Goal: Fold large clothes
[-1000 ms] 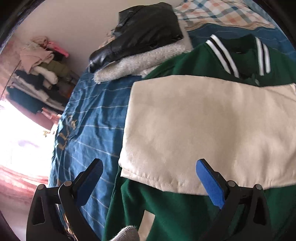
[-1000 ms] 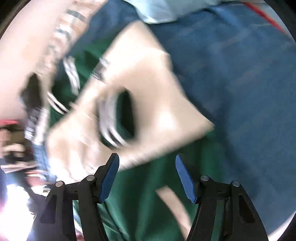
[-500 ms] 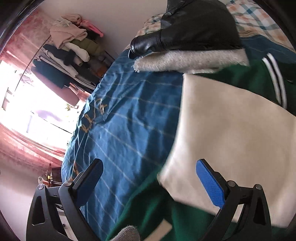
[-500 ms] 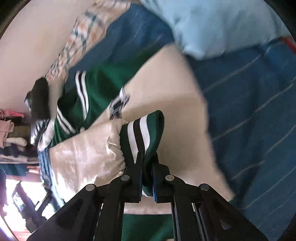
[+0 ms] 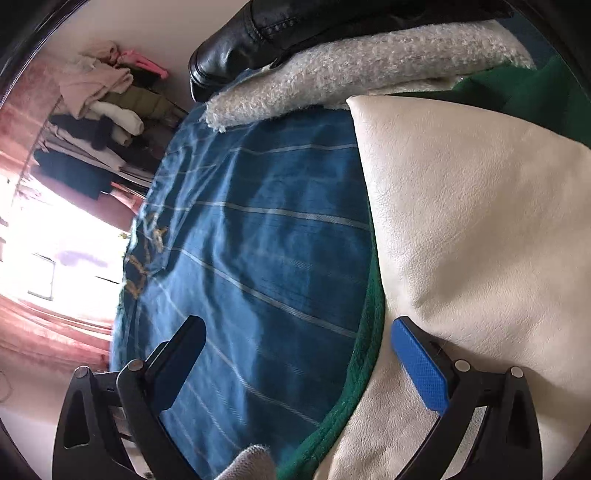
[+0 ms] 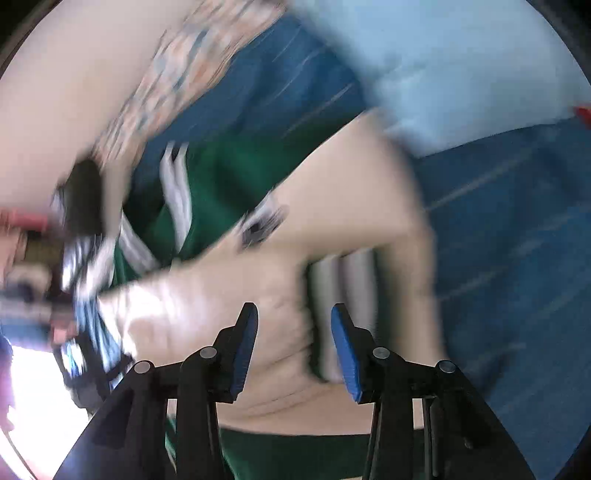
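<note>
A green varsity jacket with cream leather sleeves lies on a blue striped bedspread [image 5: 258, 240]. In the left wrist view a cream sleeve [image 5: 480, 221] is folded across the body, with the green hem edge [image 5: 365, 350] beside it. My left gripper [image 5: 295, 354] is open and empty, low over the bedspread at the jacket's left edge. In the blurred right wrist view my right gripper [image 6: 293, 347] is open just above the folded cream sleeve [image 6: 332, 206] and its striped cuff [image 6: 343, 288]. The green body [image 6: 221, 173] lies beyond.
A black leather jacket [image 5: 295, 29] with fleece lining [image 5: 351, 74] lies at the head of the bed. Clothes hang on a rack [image 5: 99, 122] at the left by a bright window. A light blue pillow [image 6: 461, 66] and a plaid cloth [image 6: 177, 74] lie beyond the jacket.
My right gripper, shut on the striped cuff half a second ago, has opened and let it go on the sleeve. My left gripper has swung left and lower toward the jacket's edge.
</note>
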The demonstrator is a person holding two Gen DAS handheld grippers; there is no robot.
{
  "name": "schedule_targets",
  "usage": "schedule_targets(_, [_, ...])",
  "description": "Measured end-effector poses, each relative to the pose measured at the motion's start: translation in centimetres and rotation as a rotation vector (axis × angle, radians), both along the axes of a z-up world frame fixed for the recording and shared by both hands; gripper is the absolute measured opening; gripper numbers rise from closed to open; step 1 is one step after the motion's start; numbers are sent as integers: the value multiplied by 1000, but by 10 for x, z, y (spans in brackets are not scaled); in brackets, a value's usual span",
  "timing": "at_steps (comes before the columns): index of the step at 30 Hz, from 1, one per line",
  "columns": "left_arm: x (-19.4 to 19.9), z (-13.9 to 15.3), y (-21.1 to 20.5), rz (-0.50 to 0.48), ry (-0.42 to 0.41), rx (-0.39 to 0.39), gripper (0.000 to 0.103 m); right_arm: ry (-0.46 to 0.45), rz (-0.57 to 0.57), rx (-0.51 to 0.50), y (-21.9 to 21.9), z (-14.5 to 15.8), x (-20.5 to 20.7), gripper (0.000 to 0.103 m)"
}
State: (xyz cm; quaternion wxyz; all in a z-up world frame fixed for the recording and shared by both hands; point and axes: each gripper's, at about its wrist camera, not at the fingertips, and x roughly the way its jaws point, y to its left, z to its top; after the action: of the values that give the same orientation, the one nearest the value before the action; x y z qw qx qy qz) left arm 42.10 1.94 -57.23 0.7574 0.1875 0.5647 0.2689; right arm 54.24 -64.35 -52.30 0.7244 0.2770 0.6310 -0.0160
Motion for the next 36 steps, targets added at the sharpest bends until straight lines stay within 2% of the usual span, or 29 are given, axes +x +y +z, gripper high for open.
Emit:
schedule_targets(1, [-1,-2,2,-13,-10,-10,103,59,8,-29,1,-14,1,40])
schedule_targets(2, [-2,-3,4,-25,-24,-23,103,113,1,-61,0,-30,2,24])
schedule_targets(3, [-3,-5,4,-27,-35,-36,103,108,-28,-44,-6,-35,3,23])
schedule_targets(5, [-6,-6,7,-15,-56,-57,103,148,-25,-26,-9,-27,7,23])
schedule_targets(7, [-6,-2,7,-24,-34,-79,103,156,-19,-12,-16,3,-4,29])
schedule_targets(8, [-6,2,6,-37,-19,-87,103,156,-23,-9,-19,15,-12,36])
schedule_targets(9, [-10,10,4,-44,-21,-101,103,161,-30,-9,-25,33,-29,51])
schedule_targets(10, [-19,23,2,-47,-40,-131,103,167,-32,-17,-30,46,-46,56])
schedule_targets(11, [-27,34,0,-45,-57,-146,103,179,-28,-24,-34,56,-65,60])
schedule_targets(13, [-58,62,-15,-58,-82,-169,103,242,-27,-36,-43,67,-114,60])
schedule_targets(15, [-96,85,-34,-73,-89,-192,103,345,-32,-11,-50,57,-169,60])
schedule_targets(17, [-127,94,-50,-89,-81,-214,103,448,-42,47,-54,35,-220,60])
schedule_targets(20, [-188,87,-89,-97,-4,-257,103,510,-34,134,-51,3,-270,59])
schedule_targets(21, [-204,80,-100,-97,23,-264,103,508,-27,156,-52,-6,-281,43])
schedule_targets(22, [-221,69,-114,-93,60,-262,103,500,-16,163,-51,-12,-290,22])
schedule_targets(23, [-235,60,-123,-88,89,-265,103,476,-4,126,-53,-16,-299,7])
schedule_targets(25, [-265,37,-147,-74,132,-255,103,472,-20,87,-66,-21,-311,7])
schedule_targets(27, [-286,15,-167,-68,174,-222,103,503,-57,145,-82,-35,-322,7])
schedule_targets(28, [-295,2,-177,-58,196,-192,103,508,-13,161,-82,-39,-320,7])
schedule_targets(29, [-302,-5,-182,-49,208,-161,103,519,18,177,-81,-39,-314,8])
schedule_targets(30, [-307,-12,-185,-34,205,-130,103,525,18,206,-84,-36,-311,14])
schedule_targets(31, [-309,-13,-186,-10,181,-115,103,518,27,256,-87,-30,-307,17])
schedule_targets(33, [-308,-12,-185,31,171,-109,103,468,72,319,-89,-19,-300,41])
schedule_targets(35, [-306,-11,-183,69,164,-112,103,450,111,344,-88,-19,-298,45])
schedule_targets(36, [-306,-9,-183,92,162,-111,103,470,143,355,-84,-26,-301,45])
